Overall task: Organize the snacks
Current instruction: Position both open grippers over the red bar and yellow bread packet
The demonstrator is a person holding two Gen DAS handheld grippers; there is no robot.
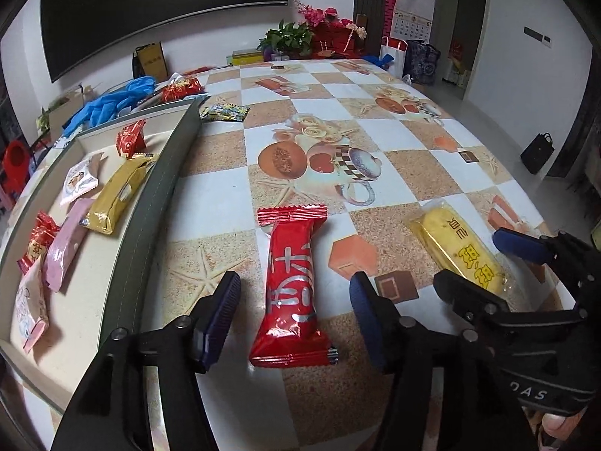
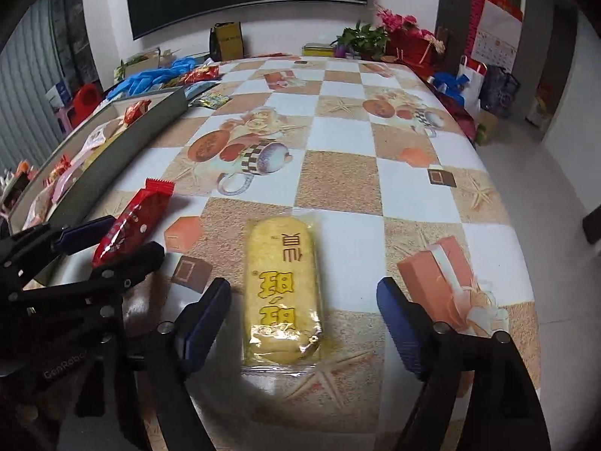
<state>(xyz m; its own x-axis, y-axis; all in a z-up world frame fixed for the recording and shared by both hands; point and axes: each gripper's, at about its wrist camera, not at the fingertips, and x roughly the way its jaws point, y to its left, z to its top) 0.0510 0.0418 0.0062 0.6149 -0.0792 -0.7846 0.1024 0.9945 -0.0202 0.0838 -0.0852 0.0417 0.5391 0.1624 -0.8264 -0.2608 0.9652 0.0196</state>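
A red wrapped snack (image 1: 291, 293) lies on the table between the fingers of my open left gripper (image 1: 295, 315), untouched by either pad. A yellow cake in clear wrap (image 2: 282, 293) lies between the fingers of my open right gripper (image 2: 304, 325), also untouched. The right gripper (image 1: 484, 259) shows at the right of the left wrist view around the yellow cake (image 1: 462, 251). The left gripper (image 2: 109, 240) shows at the left of the right wrist view around the red snack (image 2: 135, 221). A grey-walled tray (image 1: 165, 173) on the left holds several wrapped snacks (image 1: 116, 195).
The tray wall (image 2: 124, 154) runs along the table's left side. Blue gloves (image 1: 112, 101), a red candy bag (image 1: 182, 88) and a small patterned packet (image 1: 225, 112) lie beyond the tray. Plants and red boxes (image 1: 319, 34) stand at the far edge. The table's right edge (image 2: 499, 173) drops off.
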